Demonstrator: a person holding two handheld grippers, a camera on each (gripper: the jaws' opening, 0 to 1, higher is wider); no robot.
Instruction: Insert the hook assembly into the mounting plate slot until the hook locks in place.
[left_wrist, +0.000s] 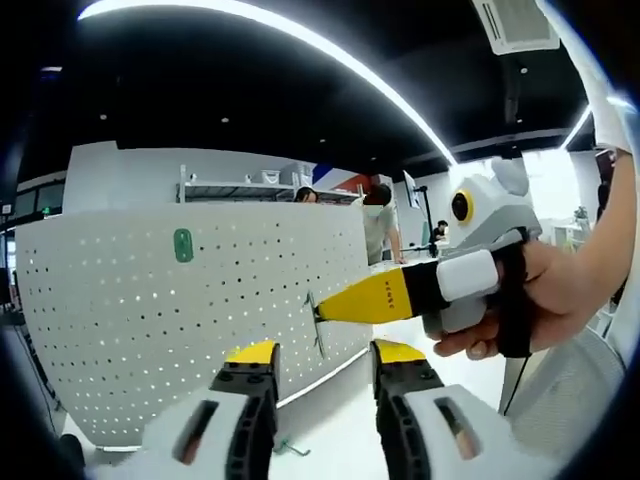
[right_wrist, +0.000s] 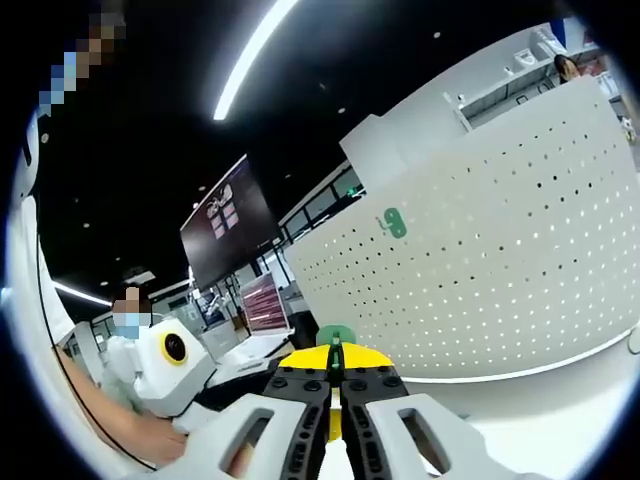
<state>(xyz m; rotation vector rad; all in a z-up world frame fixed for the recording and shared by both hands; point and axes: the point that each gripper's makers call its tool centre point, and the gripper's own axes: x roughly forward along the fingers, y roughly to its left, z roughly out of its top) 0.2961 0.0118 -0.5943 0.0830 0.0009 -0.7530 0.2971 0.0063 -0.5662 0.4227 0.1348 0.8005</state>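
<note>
My right tongs (left_wrist: 325, 308) are pinching the thin metal hook (left_wrist: 316, 325), stiff, light and slippery, against the white perforated mounting plate (left_wrist: 150, 300) standing on the counter (left_wrist: 340, 430); my left tongs (left_wrist: 325, 362) are hovering spread.

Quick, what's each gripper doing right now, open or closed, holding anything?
Left gripper: open, holding nothing.
Right gripper: shut on a thin metal hook, tip at the white pegboard.

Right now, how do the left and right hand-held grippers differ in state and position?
The left hand-held gripper stands open and empty, apart from the pegboard; the right hand-held gripper is shut on a thin metal hook and its tip is at the pegboard. Both have yellow-tipped black jaws and white bodies.
</note>
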